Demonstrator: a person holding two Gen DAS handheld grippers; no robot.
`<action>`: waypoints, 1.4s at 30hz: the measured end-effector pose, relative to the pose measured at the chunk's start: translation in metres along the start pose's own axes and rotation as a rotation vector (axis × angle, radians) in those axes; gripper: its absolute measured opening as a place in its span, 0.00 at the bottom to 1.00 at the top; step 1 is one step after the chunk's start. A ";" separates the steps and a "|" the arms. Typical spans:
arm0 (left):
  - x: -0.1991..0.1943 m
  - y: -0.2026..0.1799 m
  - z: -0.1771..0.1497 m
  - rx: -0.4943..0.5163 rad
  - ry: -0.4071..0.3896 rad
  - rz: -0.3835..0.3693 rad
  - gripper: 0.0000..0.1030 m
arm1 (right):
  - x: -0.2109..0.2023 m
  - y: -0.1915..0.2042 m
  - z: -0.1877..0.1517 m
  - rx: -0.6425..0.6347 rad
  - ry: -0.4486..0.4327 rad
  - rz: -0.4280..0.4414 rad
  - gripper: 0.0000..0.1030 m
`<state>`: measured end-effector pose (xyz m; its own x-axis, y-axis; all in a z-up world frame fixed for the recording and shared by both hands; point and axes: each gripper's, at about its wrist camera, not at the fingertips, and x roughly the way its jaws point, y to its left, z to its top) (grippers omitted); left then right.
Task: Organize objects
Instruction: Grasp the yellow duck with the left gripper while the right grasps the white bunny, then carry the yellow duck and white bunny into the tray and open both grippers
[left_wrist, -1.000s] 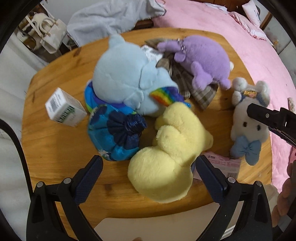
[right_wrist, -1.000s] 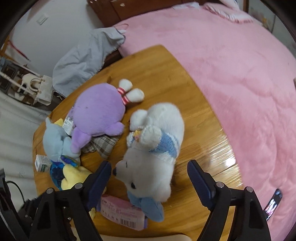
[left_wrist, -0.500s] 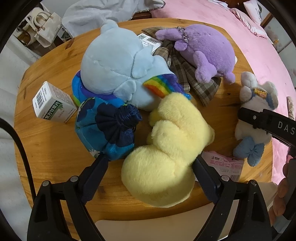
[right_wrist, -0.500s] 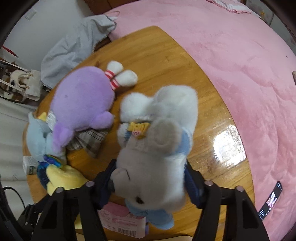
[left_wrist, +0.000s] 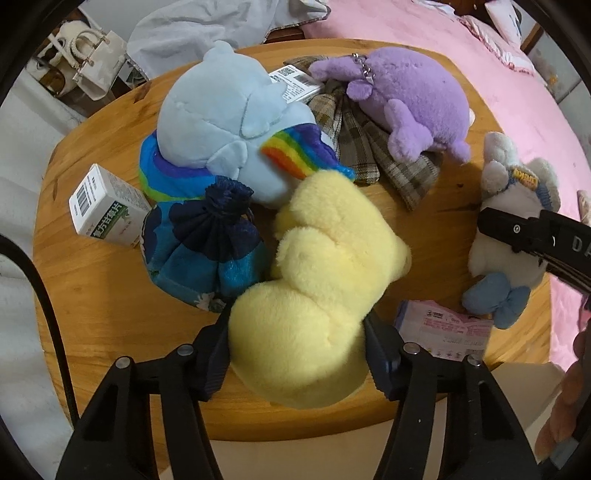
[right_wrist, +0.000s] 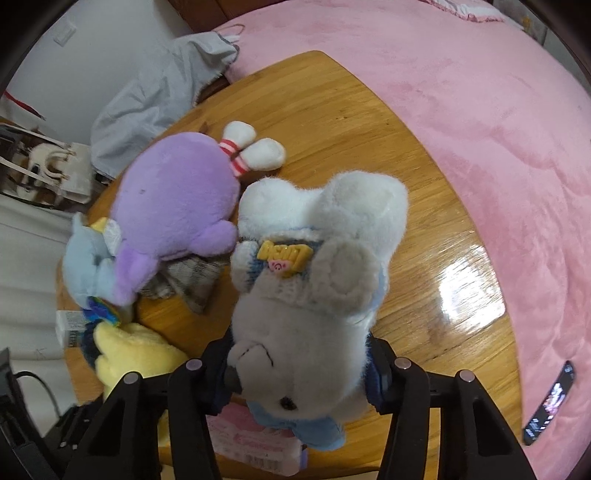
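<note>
A yellow plush (left_wrist: 317, 295) lies on the round wooden table (left_wrist: 92, 295), and my left gripper (left_wrist: 297, 354) points down over it. Its jaws are closing, and both pads press into the plush's sides. In the right wrist view a white and grey plush bunny (right_wrist: 314, 295) with a blue bow sits between the jaws of my right gripper (right_wrist: 299, 373). Those jaws are closing too, squeezing its head. The bunny (left_wrist: 517, 206) shows at the right of the left wrist view, partly hidden by a black finger.
A purple plush (left_wrist: 406, 96), a light blue plush (left_wrist: 221, 125), a plaid cloth (left_wrist: 369, 147), a blue drawstring pouch (left_wrist: 207, 251), a white box (left_wrist: 107, 210) and a pink packet (left_wrist: 443, 328) crowd the table. The pink bed (right_wrist: 480, 110) borders it, with a phone (right_wrist: 550, 402) on it.
Both grippers have come down over their plush toys and narrowed from wide open until the pads press in. The bunny now fills the gap between the right fingers.
</note>
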<state>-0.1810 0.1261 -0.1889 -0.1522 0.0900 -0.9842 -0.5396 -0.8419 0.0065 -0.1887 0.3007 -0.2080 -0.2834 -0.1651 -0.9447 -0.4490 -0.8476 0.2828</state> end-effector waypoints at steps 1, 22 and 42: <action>-0.002 0.000 -0.001 -0.006 -0.004 -0.011 0.64 | -0.005 0.000 -0.002 -0.002 -0.009 0.011 0.54; -0.179 0.047 -0.063 -0.123 -0.344 -0.078 0.64 | -0.212 0.033 -0.101 -0.194 -0.432 0.245 0.54; -0.222 0.056 -0.166 -0.167 -0.403 -0.038 0.65 | -0.274 0.021 -0.234 -0.392 -0.517 0.215 0.54</action>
<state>-0.0404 -0.0293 0.0012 -0.4639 0.2955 -0.8352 -0.4147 -0.9055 -0.0900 0.0778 0.2103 0.0183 -0.7440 -0.1707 -0.6460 -0.0250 -0.9590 0.2822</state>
